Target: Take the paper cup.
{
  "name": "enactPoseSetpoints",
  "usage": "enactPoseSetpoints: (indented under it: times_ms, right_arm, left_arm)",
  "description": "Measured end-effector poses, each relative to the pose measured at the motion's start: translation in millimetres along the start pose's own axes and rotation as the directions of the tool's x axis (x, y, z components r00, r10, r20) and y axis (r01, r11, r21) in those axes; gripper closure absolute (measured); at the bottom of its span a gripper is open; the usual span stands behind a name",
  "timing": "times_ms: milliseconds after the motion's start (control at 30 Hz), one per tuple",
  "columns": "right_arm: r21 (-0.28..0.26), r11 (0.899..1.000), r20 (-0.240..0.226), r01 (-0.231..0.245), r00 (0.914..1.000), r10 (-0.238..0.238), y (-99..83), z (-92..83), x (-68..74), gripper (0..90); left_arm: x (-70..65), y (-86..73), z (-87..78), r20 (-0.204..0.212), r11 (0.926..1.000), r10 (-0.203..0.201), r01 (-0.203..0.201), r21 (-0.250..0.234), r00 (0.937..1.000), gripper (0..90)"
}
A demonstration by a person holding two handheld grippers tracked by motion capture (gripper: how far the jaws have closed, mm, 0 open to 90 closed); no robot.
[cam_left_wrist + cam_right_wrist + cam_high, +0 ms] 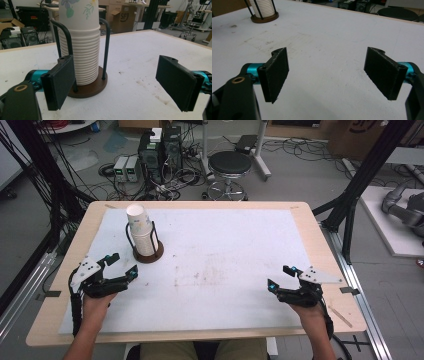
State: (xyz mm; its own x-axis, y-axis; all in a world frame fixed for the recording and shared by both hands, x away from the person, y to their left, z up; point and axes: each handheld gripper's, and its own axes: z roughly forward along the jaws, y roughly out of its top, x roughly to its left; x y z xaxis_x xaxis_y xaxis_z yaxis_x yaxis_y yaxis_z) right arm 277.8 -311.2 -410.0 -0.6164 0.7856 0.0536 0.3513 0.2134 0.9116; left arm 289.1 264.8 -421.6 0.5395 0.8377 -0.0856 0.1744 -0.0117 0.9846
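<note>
High view: stack of paper cups stands upright in its wire holder, about 1 o'clock from the left gripper. Right gripper is well apart, at 4 o'clock from the stack.

Left gripper view: jaws apart, nothing between; stack near, apparently untouched.

Right gripper view: jaws apart, empty; holder at 11 o'clock.

Bare surface is lying open between both grippers, nothing blocking passage; the cup stack in its wire holder is standing as the sole obstacle, just ahead of the left gripper
</note>
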Motion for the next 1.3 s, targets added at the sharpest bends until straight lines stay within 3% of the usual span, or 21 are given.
enactPoseSetpoints:
  times_ms: [167,267,433,733,900,933,1100,1300]
  right_arm:
    - [-0.003,1.000,-0.004,-0.006,1.0000,0.006,-0.6,0.2,-0.7,20.5]
    - [0.005,1.000,-0.006,-0.005,1.0000,0.005,-1.8,0.8,-1.1,20.5]
    - [0.003,1.000,-0.011,-0.003,0.9999,0.003,-0.7,0.9,-0.5,20.5]
    - [0.005,1.000,-0.008,-0.015,0.9999,0.015,2.0,0.8,4.9,20.4]
    - [0.025,1.000,-0.018,0.001,0.9998,0.000,2.5,3.9,6.7,20.4]
    - [0.030,1.000,-0.021,-0.002,0.9998,0.002,2.5,4.1,7.4,20.4]
    - [0.033,0.999,-0.028,0.007,0.9996,-0.007,2.4,4.4,6.8,20.4]
    - [0.029,1.000,-0.035,-0.003,0.9994,0.004,2.9,3.9,7.7,20.4]
  left_arm:
    - [0.1,-0.4,0.5,0.000,1.0000,-0.004,0.004,0.003,1.0000,15.9]
    - [0.9,0.0,1.0,0.020,0.9993,-0.035,0.035,-0.011,0.9992,15.9]
    - [-2.0,0.8,-1.4,0.044,0.9996,-0.027,0.027,0.000,0.9987,15.9]
    - [-4.7,3.2,-2.2,0.051,0.9997,-0.023,0.022,0.013,0.9985,15.8]
    - [-2.8,11.1,1.1,0.056,0.9994,-0.033,0.033,0.007,0.9979,15.2]
    - [-2.2,15.4,1.8,0.063,0.9987,-0.049,0.050,-0.008,0.9968,15.2]
    - [1.5,27.7,4.0,0.052,0.9988,-0.046,0.047,-0.011,0.9976,15.2]
    - [9.8,55.1,10.2,0.058,0.9985,-0.049,0.051,-0.019,0.9971,15.2]
